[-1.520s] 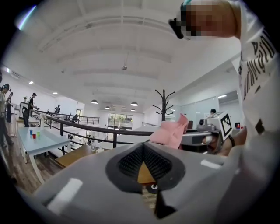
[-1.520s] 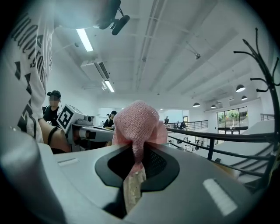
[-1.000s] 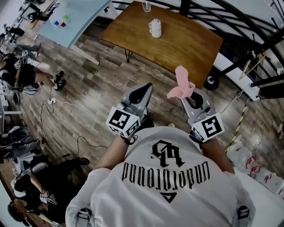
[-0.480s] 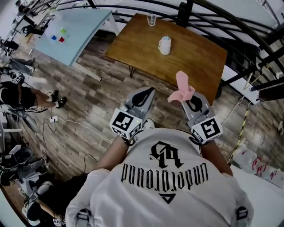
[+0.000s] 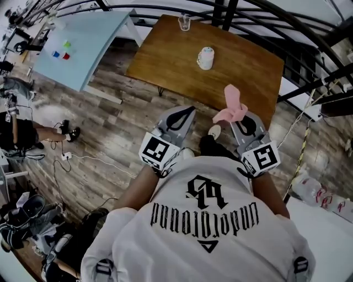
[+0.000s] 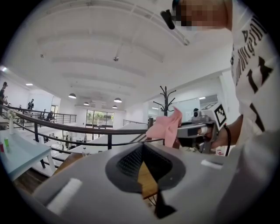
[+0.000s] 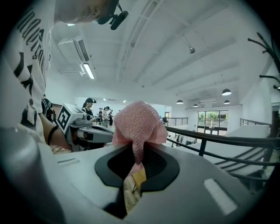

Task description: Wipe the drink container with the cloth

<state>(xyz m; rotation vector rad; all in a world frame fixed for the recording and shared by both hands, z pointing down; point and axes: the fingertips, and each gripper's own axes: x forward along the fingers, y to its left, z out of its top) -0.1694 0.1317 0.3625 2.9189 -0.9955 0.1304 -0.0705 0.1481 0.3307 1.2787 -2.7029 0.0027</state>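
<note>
Nearest to you, your left gripper (image 5: 186, 114) is closed with nothing in it: in the left gripper view its jaws meet tip to tip. Just beside it, your right gripper (image 5: 237, 121) is clamped on the pink cloth (image 5: 231, 106), which is pinched between the jaws and bunches up above their tips, as the right gripper view shows. You hold both grippers out in front of your chest, roughly level, over the wood-plank floor (image 5: 116, 115), pointing toward the brown wooden table (image 5: 248, 71). The drink container (image 5: 205, 57), a white cup-like vessel, stands upright on that table, well apart from both grippers and from the cloth. A clear glass (image 5: 184, 22) stands at the table's far edge, near the black railing (image 5: 227, 12). A pale blue table (image 5: 88, 33) stands to the left of the wooden one.
</note>
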